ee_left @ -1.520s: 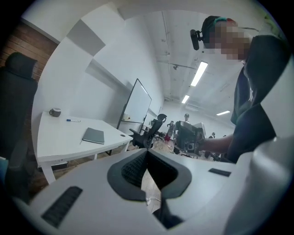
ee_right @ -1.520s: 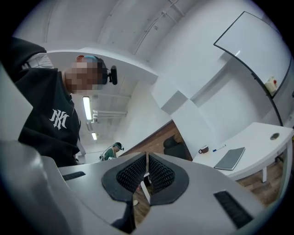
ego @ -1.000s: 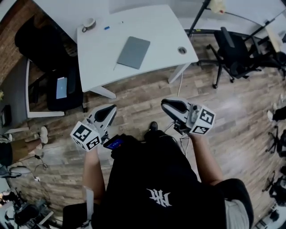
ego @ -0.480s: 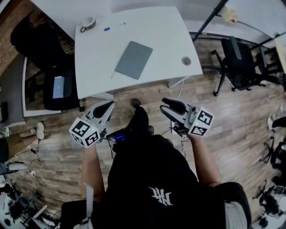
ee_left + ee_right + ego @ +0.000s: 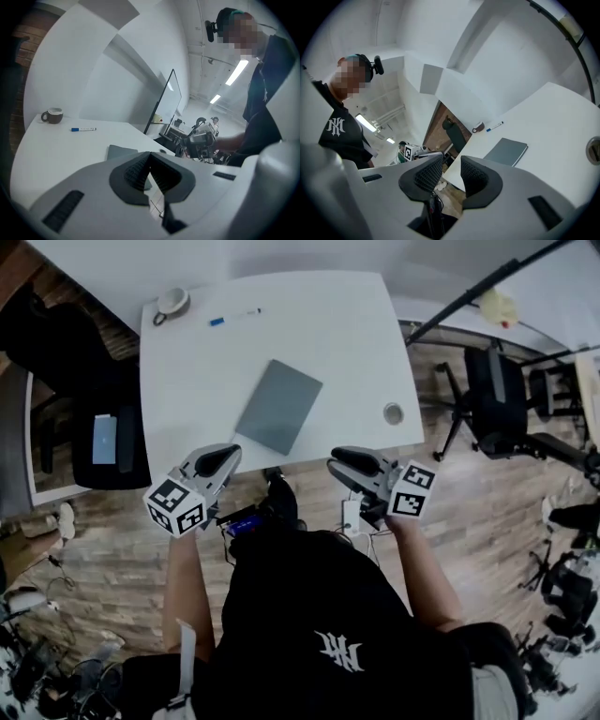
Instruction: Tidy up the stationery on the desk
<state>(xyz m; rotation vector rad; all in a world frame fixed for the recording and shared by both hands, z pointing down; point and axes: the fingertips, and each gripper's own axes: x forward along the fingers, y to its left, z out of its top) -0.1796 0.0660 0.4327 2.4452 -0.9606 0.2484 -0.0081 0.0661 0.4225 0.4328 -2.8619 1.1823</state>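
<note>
- The grey notebook [image 5: 278, 405] lies flat near the middle of the white desk [image 5: 187, 381], turned at an angle to the desk edges. Nothing touches it.
- The marker [image 5: 234, 316], with a blue cap, lies at 11 o'clock from the notebook, close to the far edge and well apart from the notebook.
- A cup [image 5: 173, 303] stands at 10 o'clock from the marker, on the far left corner. A round cable port [image 5: 394, 412] sits at 3 o'clock from the notebook.
- The left gripper [image 5: 225, 455] is at 7 o'clock from the notebook, at the near desk edge. Its jaws are pressed together with nothing between them.
- The right gripper [image 5: 339, 457] is at 5 o'clock from the notebook, also at the near edge. Its jaws stand slightly spread and hold nothing.
- Step in hand (judgement): positioning at the desk before the first pick. No item is gripped or shifted yet, so the tidying is at its start.
- Next move (judgement):
  - The left jaws must spread before any grasp.
  - The notebook is the nearest target. It is thin and flat, so a jaw has to get under an edge.
  - The marker requires a long reach toward 11 o'clock.
</note>
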